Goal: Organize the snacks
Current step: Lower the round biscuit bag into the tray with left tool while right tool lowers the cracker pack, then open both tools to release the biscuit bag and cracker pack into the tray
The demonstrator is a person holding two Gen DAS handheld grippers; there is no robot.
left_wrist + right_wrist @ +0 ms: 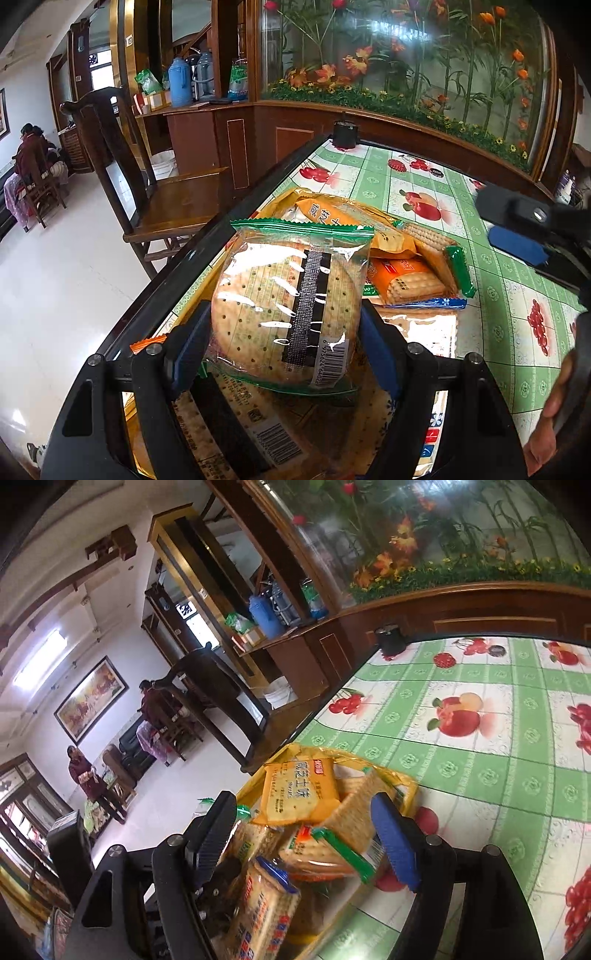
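Left tool [284, 332] clamps round cracker pack [288, 310]; right tool [306, 834] spread wide

Bright daylit interior, glare on clear cracker wrapper [291, 314], strong fisheye warp w/ dark corners, right-wrist view perhaps motion-blurred.

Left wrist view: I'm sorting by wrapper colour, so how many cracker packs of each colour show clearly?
Green-trimmed packs: 2 (round pack in left gripper, long pack)
Orange packs: 2
Blue-trimmed pack: 1
Total: 5; packs buried underneath not counted.
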